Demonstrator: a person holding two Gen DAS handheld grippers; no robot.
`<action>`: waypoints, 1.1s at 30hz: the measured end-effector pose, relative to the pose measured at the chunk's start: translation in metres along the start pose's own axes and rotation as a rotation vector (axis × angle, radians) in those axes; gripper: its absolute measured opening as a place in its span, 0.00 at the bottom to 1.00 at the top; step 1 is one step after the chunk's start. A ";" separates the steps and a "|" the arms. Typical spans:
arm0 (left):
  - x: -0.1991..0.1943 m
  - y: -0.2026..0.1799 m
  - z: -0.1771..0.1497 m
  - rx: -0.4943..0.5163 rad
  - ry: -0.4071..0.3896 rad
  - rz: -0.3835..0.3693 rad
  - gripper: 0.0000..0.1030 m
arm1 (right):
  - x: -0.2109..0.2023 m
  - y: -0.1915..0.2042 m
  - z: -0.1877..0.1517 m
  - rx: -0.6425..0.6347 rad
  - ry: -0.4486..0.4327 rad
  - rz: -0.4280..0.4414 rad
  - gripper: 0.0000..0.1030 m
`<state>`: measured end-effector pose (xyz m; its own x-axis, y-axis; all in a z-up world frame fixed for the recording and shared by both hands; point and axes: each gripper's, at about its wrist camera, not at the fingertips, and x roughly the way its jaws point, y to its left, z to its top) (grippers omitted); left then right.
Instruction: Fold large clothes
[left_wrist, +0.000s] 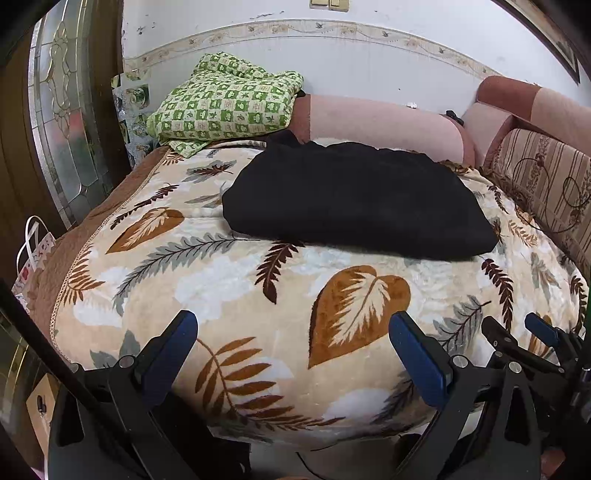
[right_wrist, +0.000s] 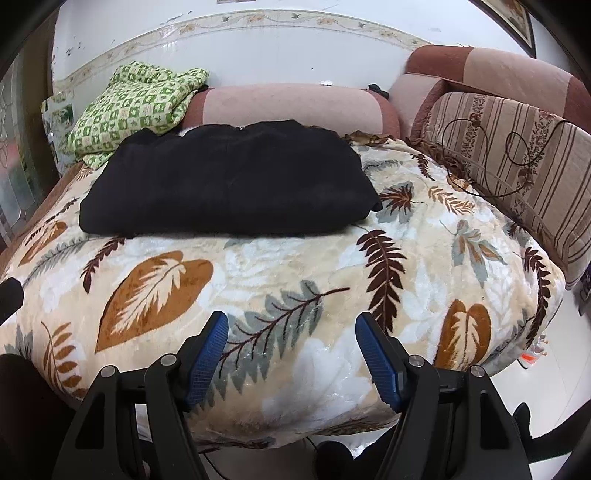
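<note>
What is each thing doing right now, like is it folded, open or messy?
Black garment: folded, flat on the blanket.
Leaf blanket: spread over the sofa.
Green checked cloth: bunched at the back corner.
Left gripper: open, empty.
Right gripper: open, empty.

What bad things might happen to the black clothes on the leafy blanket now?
1. The black garment looks thick and bulky, so it might spring open if left alone.
2. Both the left hand-held gripper and the right hand-held gripper are open and well short of it; a one-sided grab may drag the layers apart.
3. The plush blanket could bunch up underneath.
</note>
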<state>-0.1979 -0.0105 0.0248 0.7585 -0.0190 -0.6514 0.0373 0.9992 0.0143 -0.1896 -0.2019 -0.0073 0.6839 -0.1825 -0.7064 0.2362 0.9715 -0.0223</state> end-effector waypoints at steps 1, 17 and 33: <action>0.001 -0.001 -0.001 0.002 0.002 0.001 1.00 | 0.001 0.000 0.000 -0.002 0.002 0.001 0.73; 0.024 -0.009 -0.011 0.044 0.064 -0.011 1.00 | 0.014 0.005 -0.006 -0.019 0.028 -0.005 0.73; 0.041 -0.009 -0.015 0.046 0.117 -0.025 1.00 | 0.018 0.015 0.006 -0.058 0.002 -0.009 0.74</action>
<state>-0.1762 -0.0197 -0.0134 0.6761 -0.0366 -0.7359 0.0868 0.9958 0.0302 -0.1693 -0.1920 -0.0162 0.6806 -0.1911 -0.7073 0.2018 0.9769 -0.0698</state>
